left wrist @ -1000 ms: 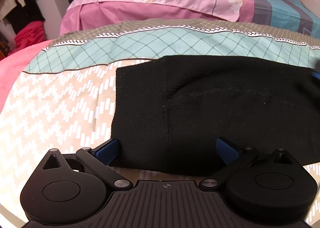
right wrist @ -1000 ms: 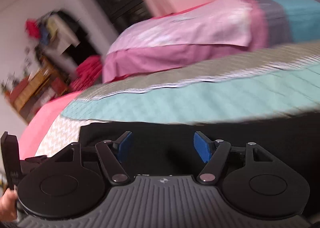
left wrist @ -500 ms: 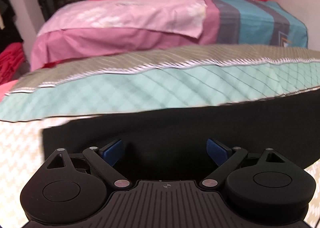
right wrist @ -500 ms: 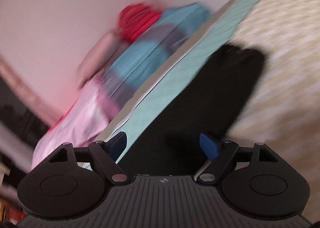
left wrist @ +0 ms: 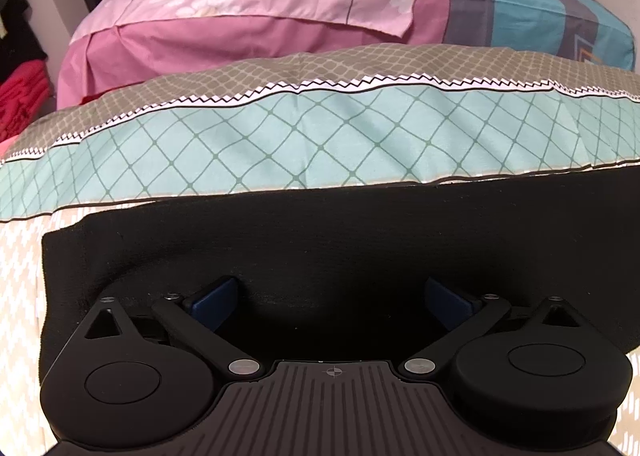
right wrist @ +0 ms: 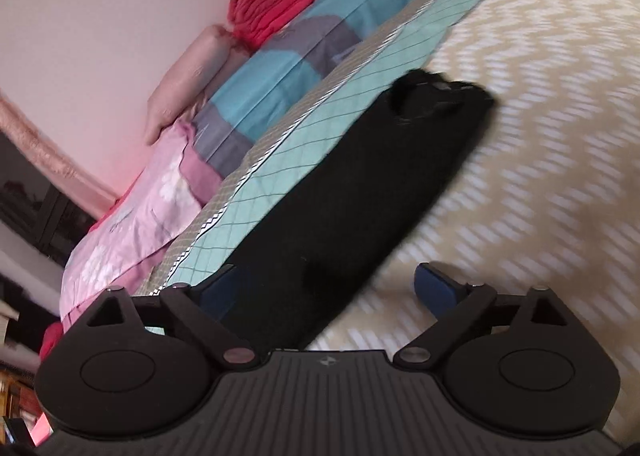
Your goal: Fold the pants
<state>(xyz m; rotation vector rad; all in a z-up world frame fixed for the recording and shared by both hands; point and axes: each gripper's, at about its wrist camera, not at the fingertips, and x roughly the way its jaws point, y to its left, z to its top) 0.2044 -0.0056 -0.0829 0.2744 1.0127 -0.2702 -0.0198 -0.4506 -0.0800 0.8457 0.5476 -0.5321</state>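
1. Black knit pants lying flat on the bed's beige zigzag-print cover, far edge against the cover's mint diamond-check band. Already a long narrow strip in the right view, so apparently halved lengthwise.
2. Left claw: blue pads spread wide, hovering low over the near-left part of the fabric. Nothing pinched. Whether the pads touch the cloth: cannot tell.
3. Right claw: jaws have just been opening, now at full spread. Strip's near end sits between the pads, one pad over the fabric edge, the other over bare cover. No grip.
4. Change vs a second ago: right view was roughly level along the pants' long edge, now rolled hard and looking down the strip's length toward its far end. Left view shifted from the pants' left portion and seam to closer over the same cloth.
5. Judgement: claws repositioned at one end for the next crosswise fold. Next step needs both to close on this end's corners.
6. Risk: knit layers slipping apart on lift, pinching only the top ply.
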